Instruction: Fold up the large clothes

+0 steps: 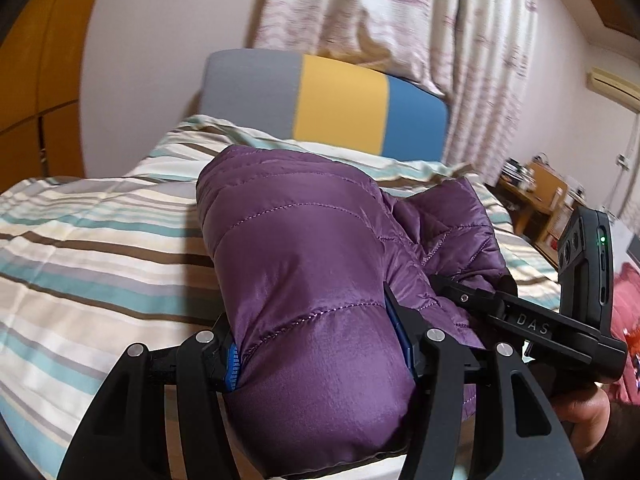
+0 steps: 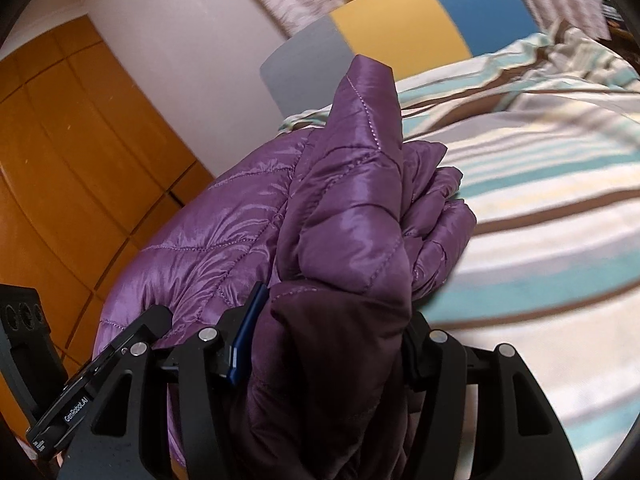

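Observation:
A purple quilted puffer jacket [image 1: 304, 264] is bunched into a thick roll and lifted over the striped bed [image 1: 88, 248]. My left gripper [image 1: 320, 356] is shut on one end of the roll, its blue pads [image 1: 234, 366] pressed into the padding. The right gripper's body [image 1: 532, 320] shows beside it, at the jacket's right end. In the right wrist view my right gripper [image 2: 324, 344] is shut on the other end of the jacket [image 2: 344, 216], folds standing up between the fingers. The left gripper's body [image 2: 100, 384] shows at the lower left there.
The bed has a grey, yellow and blue headboard [image 1: 328, 100] with flowered curtains [image 1: 400, 12] behind. Orange wooden wardrobe doors [image 2: 80, 160] stand to the left. A small wooden desk [image 1: 540, 196] with clutter stands right of the bed. A hand [image 1: 588, 416] holds the right gripper.

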Demonstrator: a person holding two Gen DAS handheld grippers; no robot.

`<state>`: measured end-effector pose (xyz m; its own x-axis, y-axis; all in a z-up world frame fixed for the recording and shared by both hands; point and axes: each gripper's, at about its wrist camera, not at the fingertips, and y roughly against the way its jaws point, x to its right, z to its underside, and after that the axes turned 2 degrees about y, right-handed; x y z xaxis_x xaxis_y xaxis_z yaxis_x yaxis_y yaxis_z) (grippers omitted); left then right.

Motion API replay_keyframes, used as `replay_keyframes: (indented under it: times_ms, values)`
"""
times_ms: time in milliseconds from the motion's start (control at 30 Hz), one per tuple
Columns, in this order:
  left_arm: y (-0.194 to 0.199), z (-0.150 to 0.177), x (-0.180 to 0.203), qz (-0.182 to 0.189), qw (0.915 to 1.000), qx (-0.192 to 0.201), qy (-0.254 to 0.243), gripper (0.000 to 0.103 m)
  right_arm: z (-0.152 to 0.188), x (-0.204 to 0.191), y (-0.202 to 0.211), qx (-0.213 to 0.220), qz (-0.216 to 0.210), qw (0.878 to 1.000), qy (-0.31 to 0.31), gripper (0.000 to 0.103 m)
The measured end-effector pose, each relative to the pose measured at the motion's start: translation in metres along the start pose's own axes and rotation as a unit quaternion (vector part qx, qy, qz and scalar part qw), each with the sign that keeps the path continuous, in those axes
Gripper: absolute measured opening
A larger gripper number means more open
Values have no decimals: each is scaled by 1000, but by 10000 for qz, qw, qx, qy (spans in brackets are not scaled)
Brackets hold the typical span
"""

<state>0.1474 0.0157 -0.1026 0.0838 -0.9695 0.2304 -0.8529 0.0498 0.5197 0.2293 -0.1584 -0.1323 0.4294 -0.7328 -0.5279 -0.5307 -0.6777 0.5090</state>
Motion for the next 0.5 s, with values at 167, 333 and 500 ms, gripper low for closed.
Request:
replay_keyframes:
  times_ms: [167,333,500]
  values:
    - [-10,-8,-37,-250,9995,8,169,57,-11,-24,-51,-194,-35,9990,392,57]
    - [-42,4,-69,-789,9960,-430,-7,67,-7,-36,-104,-551,455,9943,791,66]
    - [-50,16,-83,-809,9940,-673,302,79,1,-37,-118,-517,869,9881,1155,75]
